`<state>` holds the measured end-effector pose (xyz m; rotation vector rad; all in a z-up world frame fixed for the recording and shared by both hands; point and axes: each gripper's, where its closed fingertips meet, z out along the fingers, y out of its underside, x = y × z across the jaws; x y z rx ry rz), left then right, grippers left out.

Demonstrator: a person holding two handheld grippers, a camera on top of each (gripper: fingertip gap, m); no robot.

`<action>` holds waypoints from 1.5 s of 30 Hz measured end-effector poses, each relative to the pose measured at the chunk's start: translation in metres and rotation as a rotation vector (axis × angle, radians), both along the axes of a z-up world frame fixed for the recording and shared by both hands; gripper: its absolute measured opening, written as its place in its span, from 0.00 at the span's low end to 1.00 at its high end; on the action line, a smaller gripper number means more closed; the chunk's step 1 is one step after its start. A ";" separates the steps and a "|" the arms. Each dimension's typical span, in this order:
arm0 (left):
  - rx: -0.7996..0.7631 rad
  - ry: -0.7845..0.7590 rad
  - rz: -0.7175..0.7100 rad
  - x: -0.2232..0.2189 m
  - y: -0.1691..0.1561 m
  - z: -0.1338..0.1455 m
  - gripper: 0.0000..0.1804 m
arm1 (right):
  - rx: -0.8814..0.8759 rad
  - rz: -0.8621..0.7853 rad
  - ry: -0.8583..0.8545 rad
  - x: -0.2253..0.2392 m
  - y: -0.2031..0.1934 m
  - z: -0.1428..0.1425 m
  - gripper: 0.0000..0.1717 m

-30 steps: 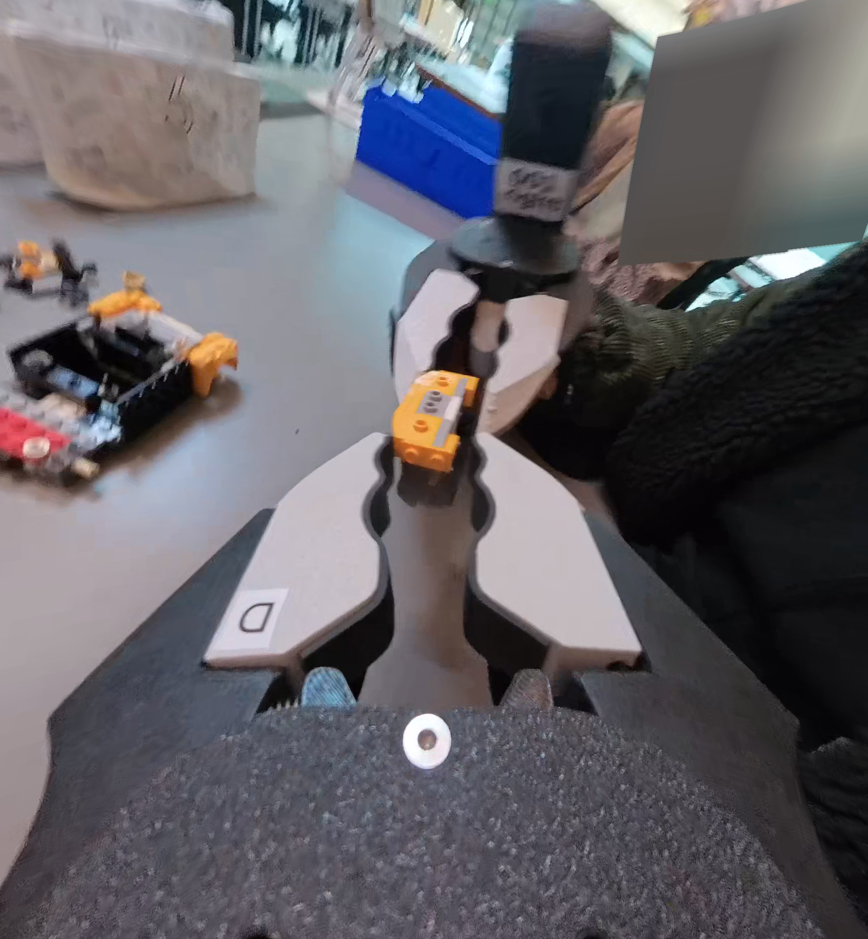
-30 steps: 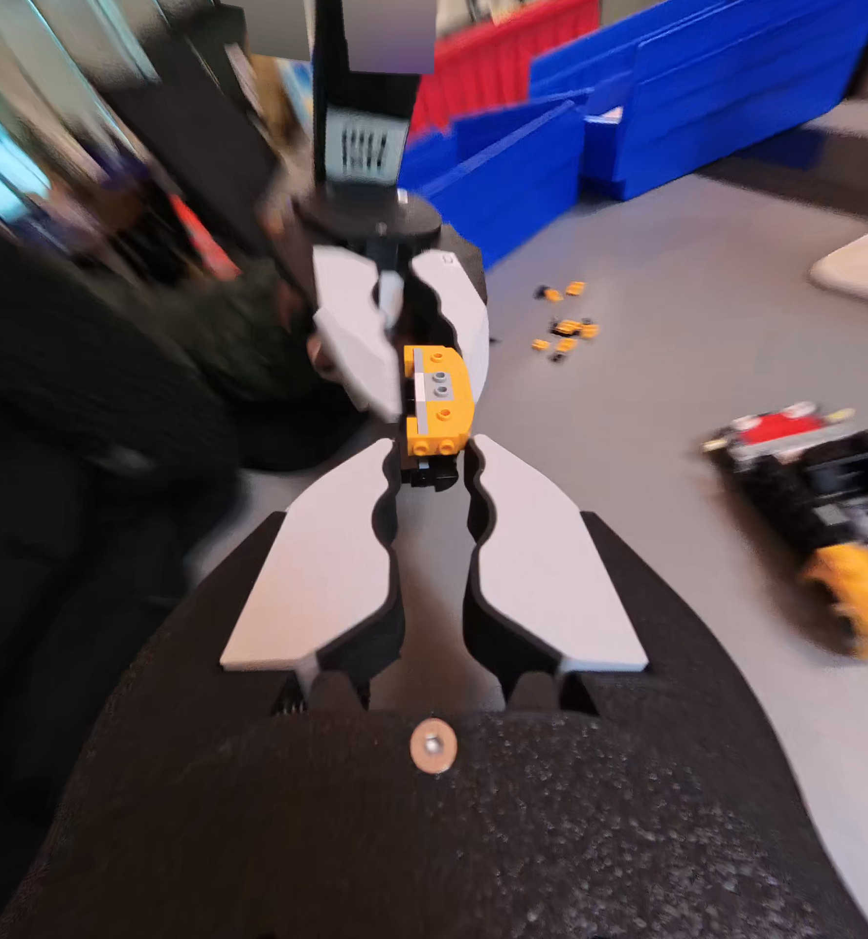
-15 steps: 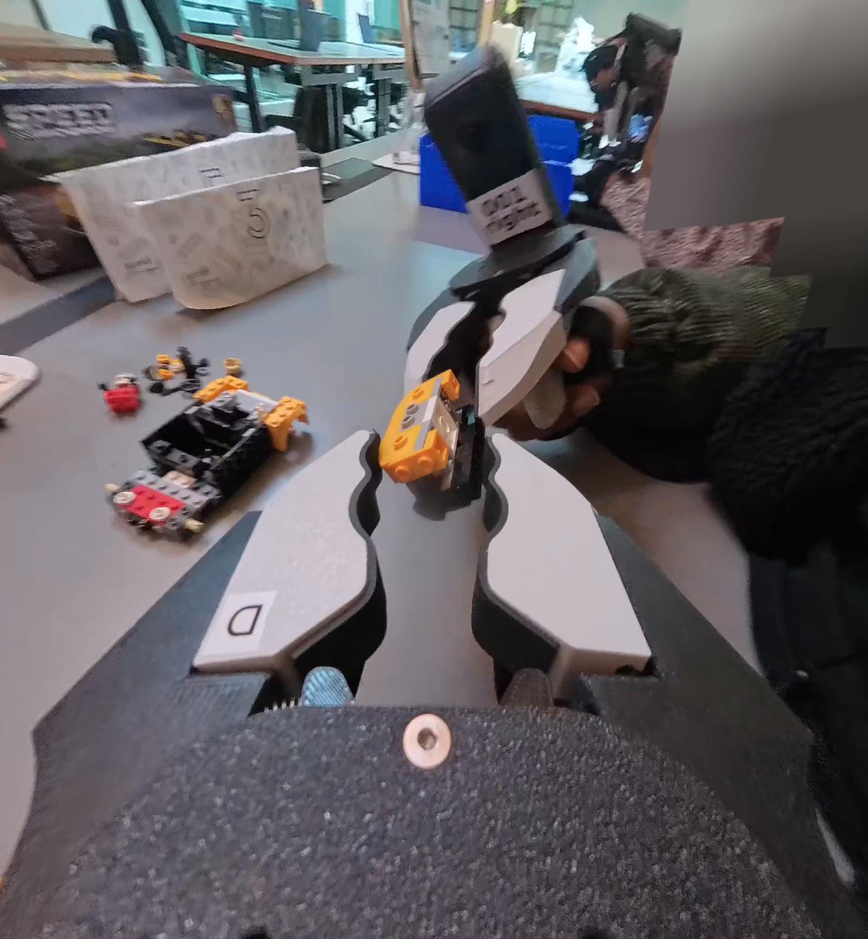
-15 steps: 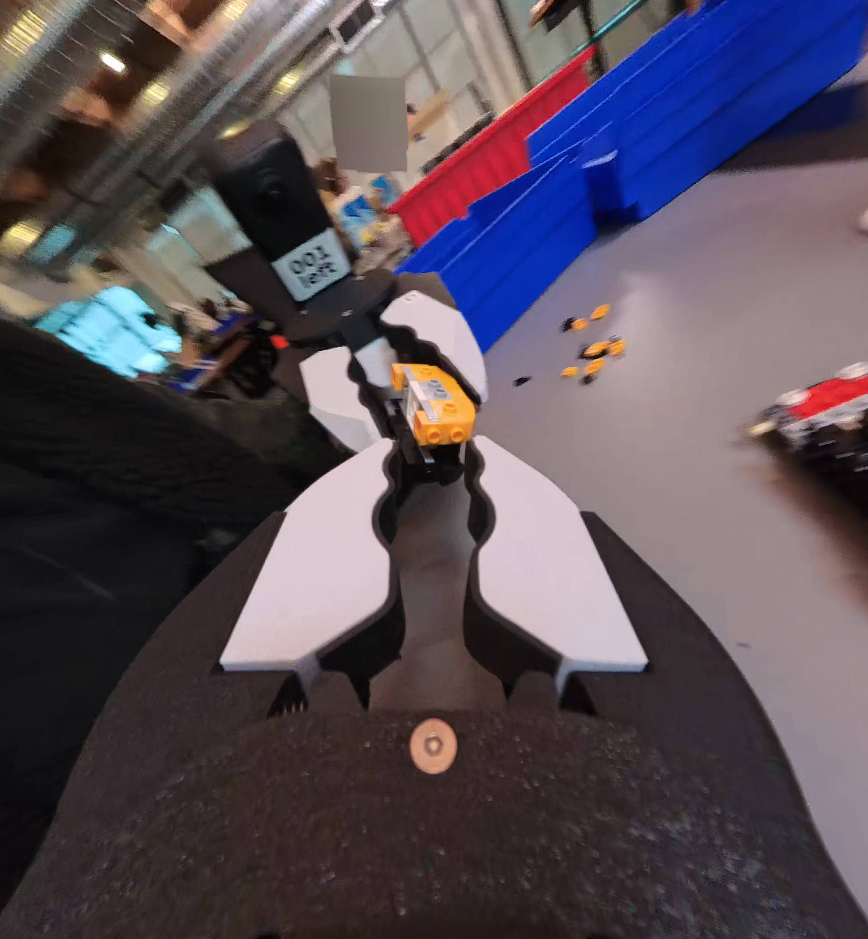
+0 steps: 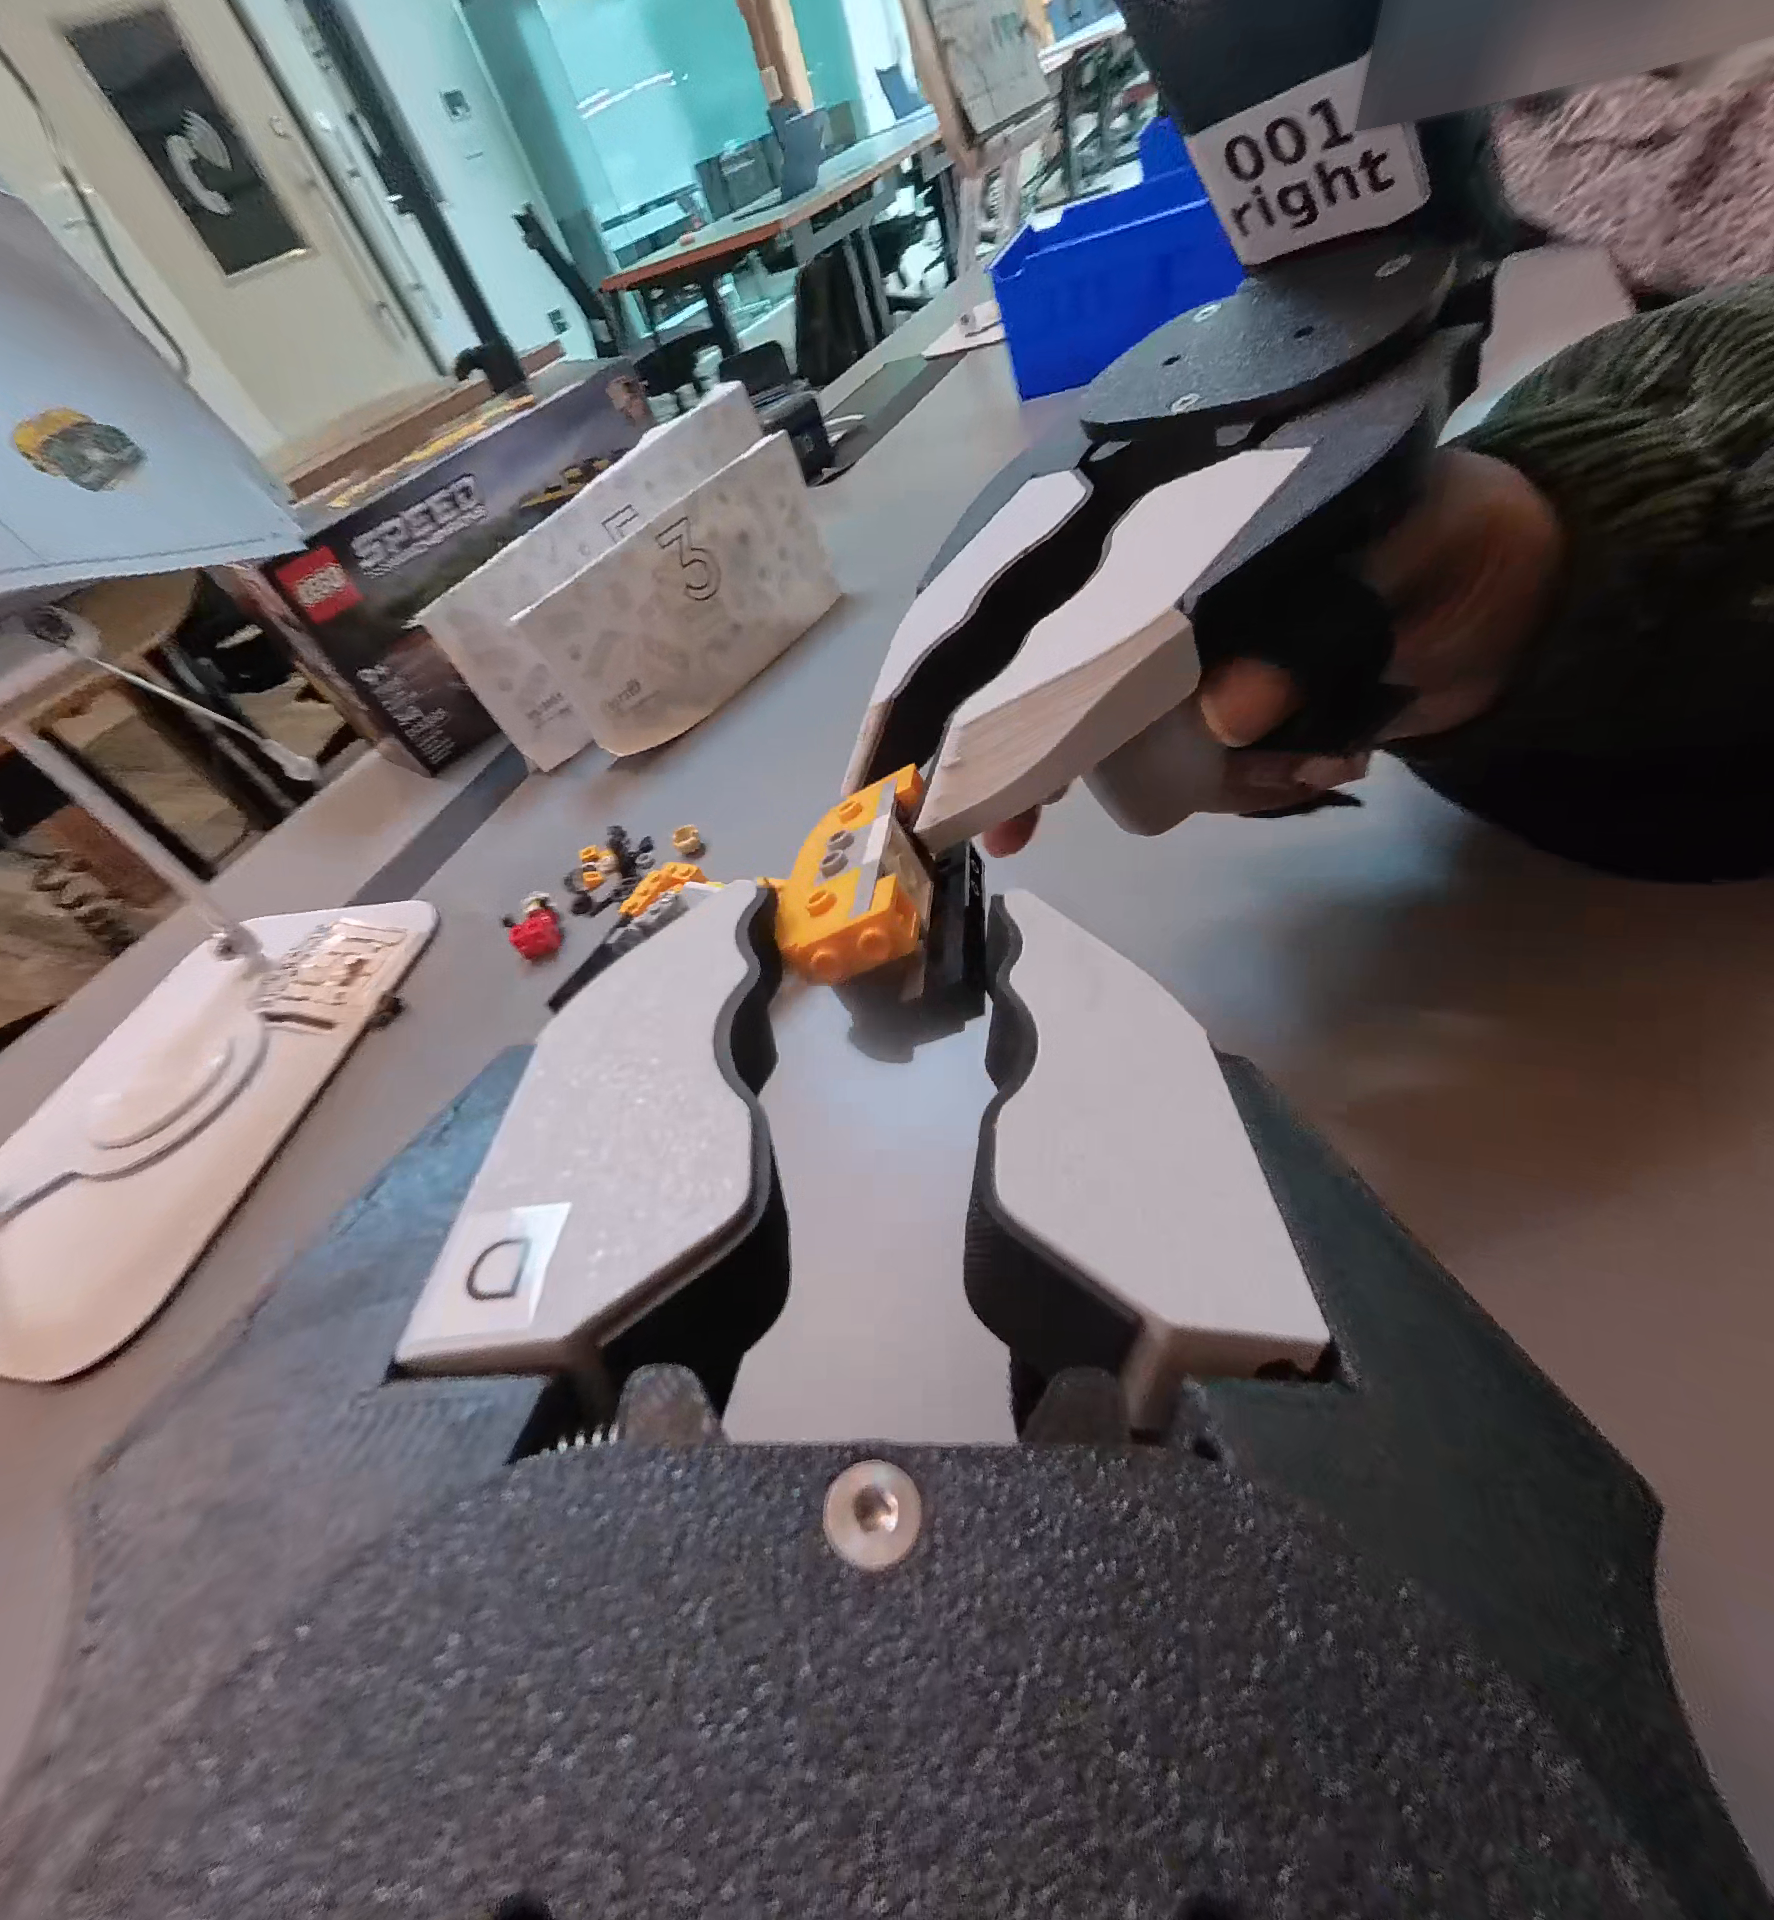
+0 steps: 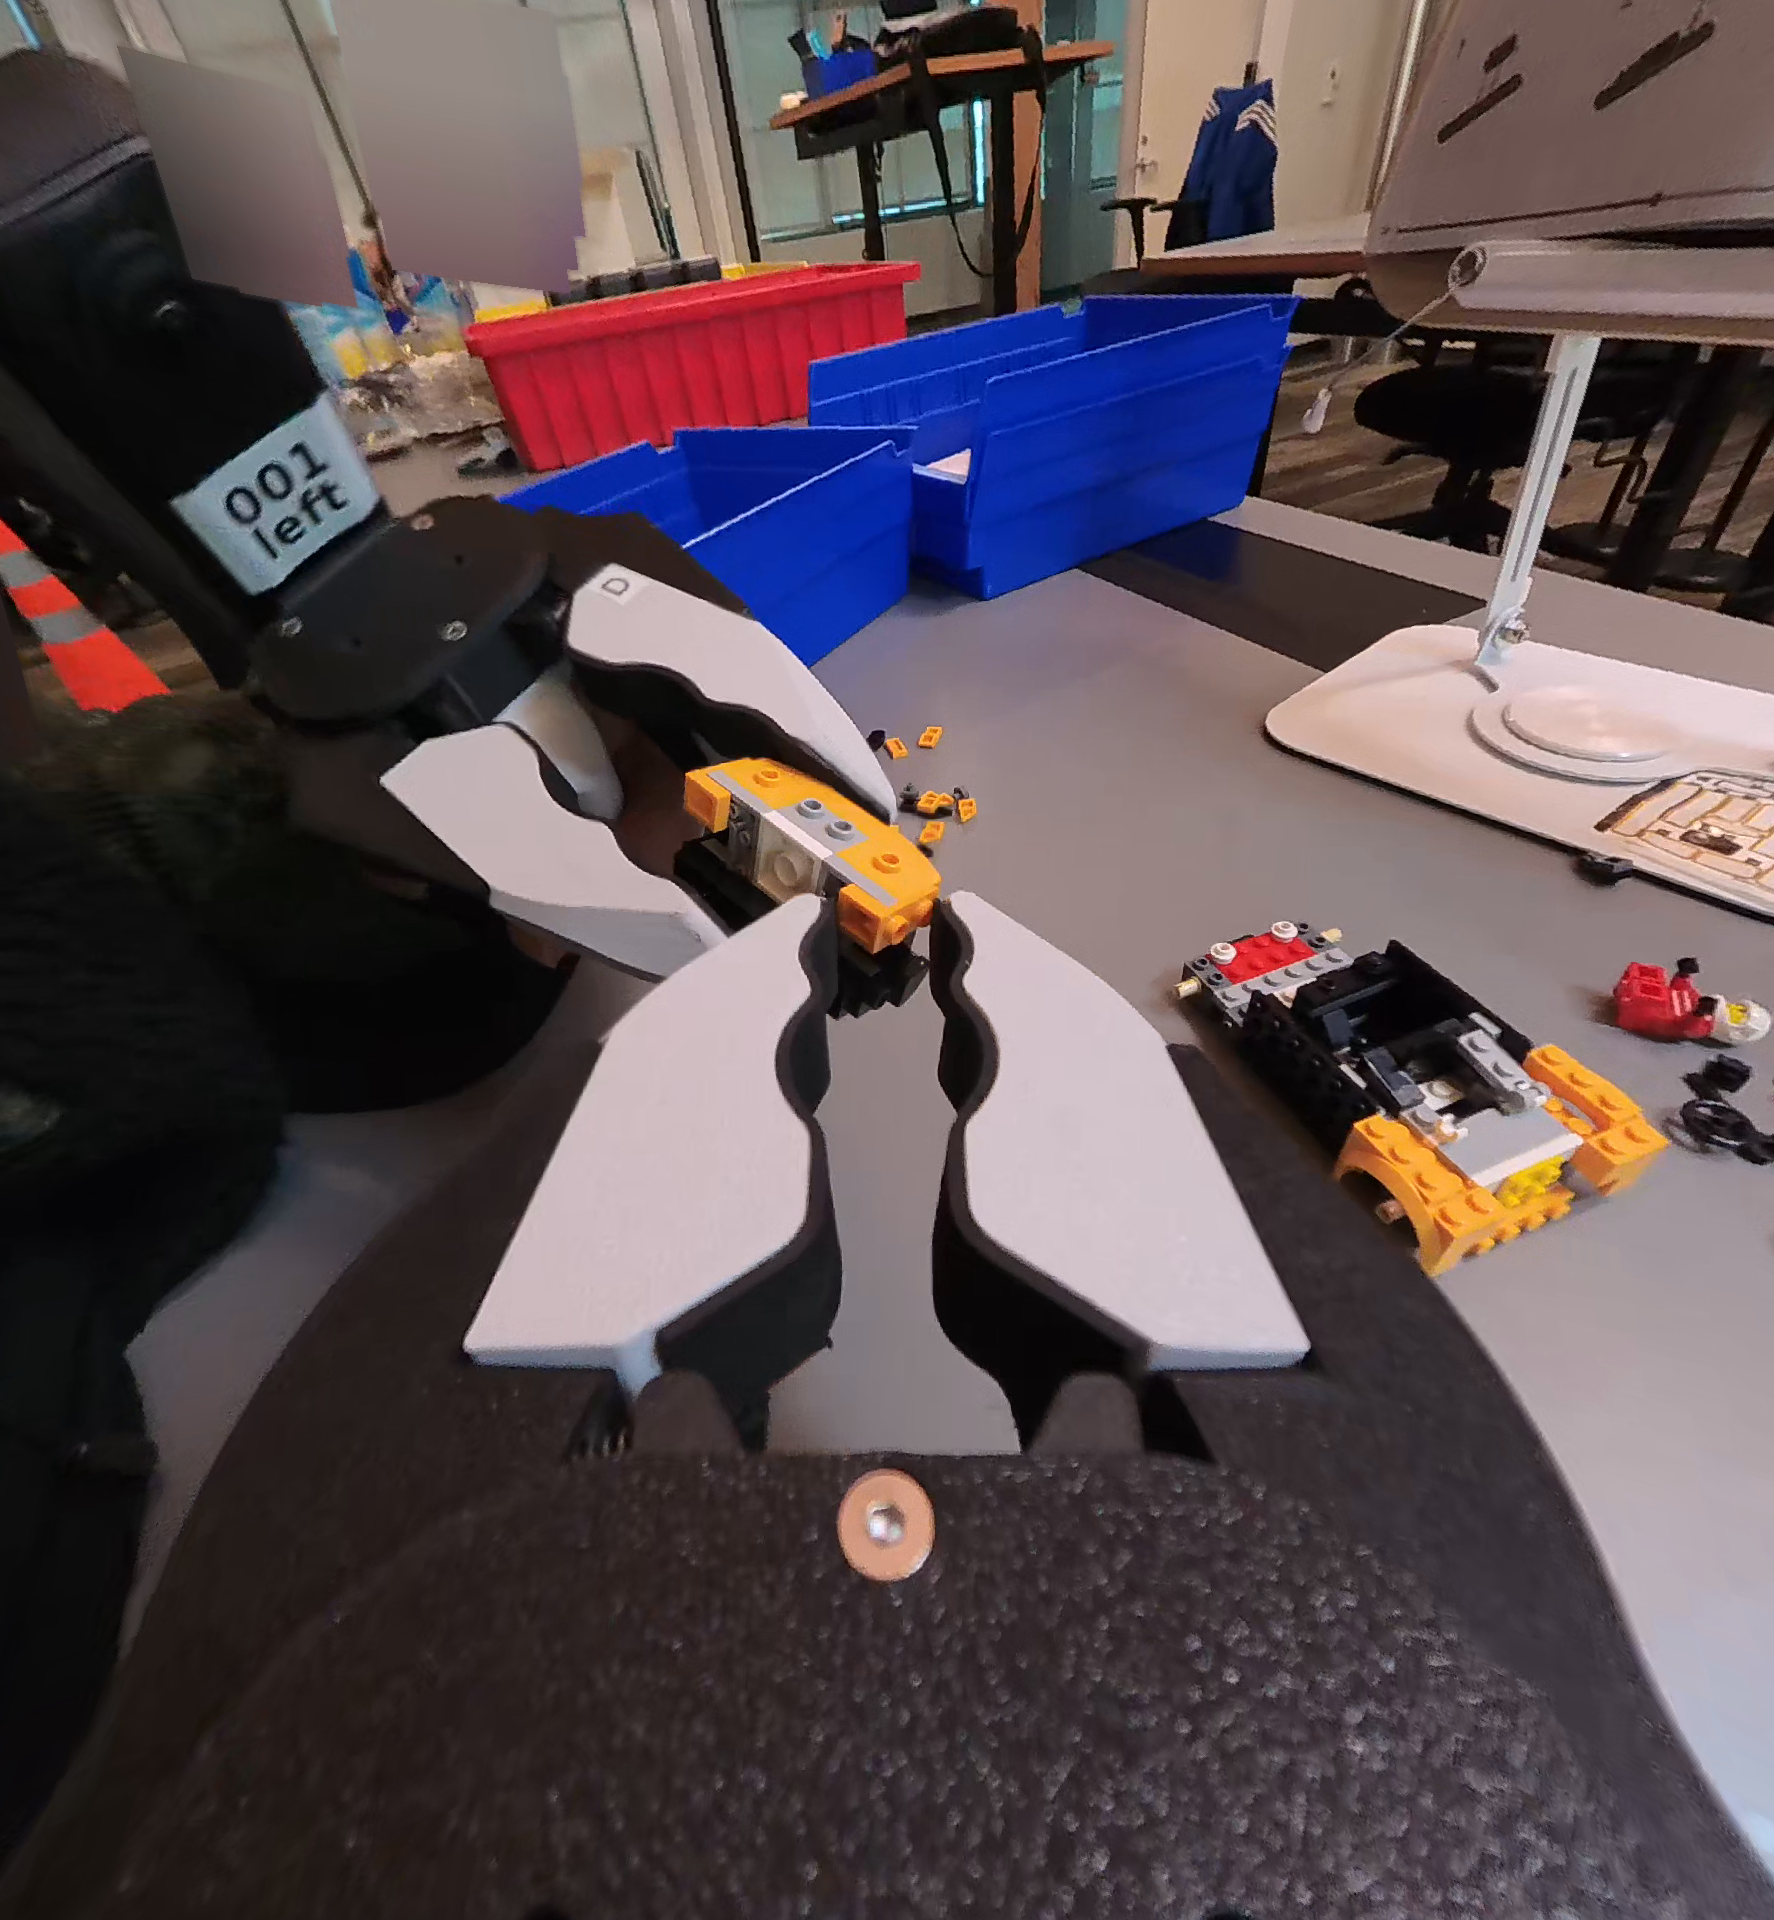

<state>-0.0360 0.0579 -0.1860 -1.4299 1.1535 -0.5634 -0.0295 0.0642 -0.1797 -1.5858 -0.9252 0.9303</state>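
Right gripper (image 6: 878, 914): your pads clamp the near end of the orange brick assembly (image 6: 810, 831).
Left gripper (image 5: 867, 935): your jaws hold its far end.
Assembly: above the grey table (image 6: 1122, 727).
Beyond: brick car chassis (image 6: 1382, 1070), blue bins (image 6: 966, 478).

an open office or lab: standing desks (image 6: 940, 78), storage bins (image 6: 1101, 447), glass partitions (image 5: 654, 135).

Bright, even daylight; warped, blurred edges

Both claws (image 5: 878, 914) (image 6: 878, 914) tip-to-tip, gripping.
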 end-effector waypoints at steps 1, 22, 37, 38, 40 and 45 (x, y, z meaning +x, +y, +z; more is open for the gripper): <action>-0.043 -0.035 -0.030 0.001 -0.002 0.001 0.20 | 0.017 0.003 -0.010 0.000 0.000 0.000 0.10; -0.179 0.083 -0.224 0.006 -0.030 -0.017 0.13 | 0.239 0.253 -0.201 0.000 -0.033 -0.012 0.10; -0.096 0.083 -0.228 0.008 -0.033 -0.011 0.13 | 0.123 0.339 -0.041 0.003 -0.037 -0.004 0.09; -0.097 0.081 -0.226 0.008 -0.033 -0.011 0.13 | 0.123 0.340 -0.035 0.003 -0.037 -0.004 0.09; -0.097 0.069 -0.230 0.008 -0.034 -0.008 0.13 | 0.126 0.348 -0.018 0.003 -0.038 -0.002 0.09; -0.168 -0.030 -0.235 0.008 -0.031 -0.004 0.13 | 0.189 0.304 -0.016 0.002 -0.035 0.001 0.09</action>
